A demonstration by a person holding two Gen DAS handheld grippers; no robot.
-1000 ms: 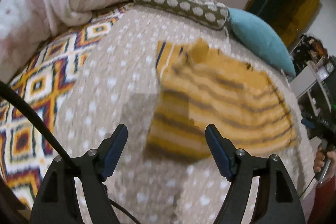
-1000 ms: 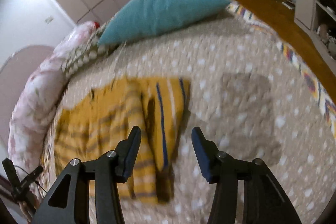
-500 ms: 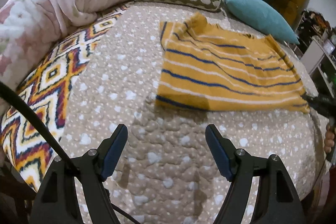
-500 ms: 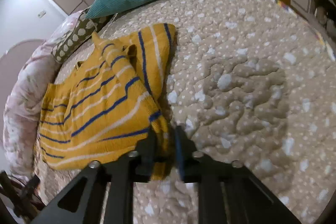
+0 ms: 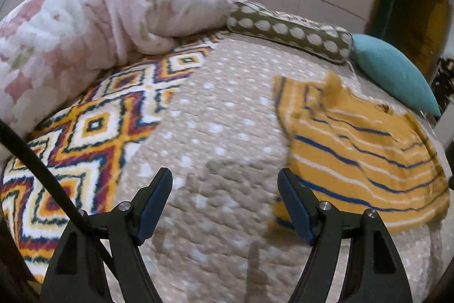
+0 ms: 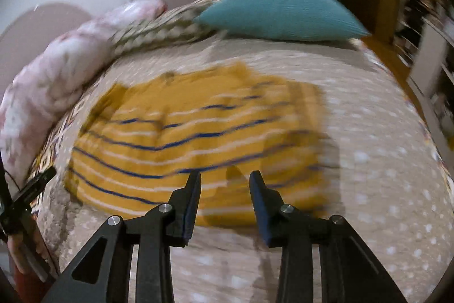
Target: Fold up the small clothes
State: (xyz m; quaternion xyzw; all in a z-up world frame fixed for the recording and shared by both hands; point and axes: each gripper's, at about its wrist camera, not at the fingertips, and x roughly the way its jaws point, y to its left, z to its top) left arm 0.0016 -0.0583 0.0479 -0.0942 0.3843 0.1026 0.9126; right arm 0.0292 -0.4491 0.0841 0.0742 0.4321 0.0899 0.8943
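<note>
A small mustard-yellow garment (image 5: 357, 155) with blue and white stripes lies spread on the beige dotted bedspread (image 5: 227, 132). In the left wrist view it lies to the right of my left gripper (image 5: 225, 179), which is open and empty above the bare bedspread; its right finger is at the garment's near left edge. In the right wrist view the garment (image 6: 198, 138) lies just ahead, blurred. My right gripper (image 6: 225, 179) is open and empty over the garment's near edge.
A pink floral duvet (image 5: 85, 36) is heaped at the back left. A brown dotted bolster (image 5: 289, 33) and a teal pillow (image 6: 281, 13) lie at the head of the bed. A diamond-patterned blanket (image 5: 85, 138) covers the left side. Shelves (image 6: 428, 53) stand at the right.
My right gripper was shut on the garment's near corner half a second ago; it has let go, opened and drawn back. My left gripper stayed open and swung left.
</note>
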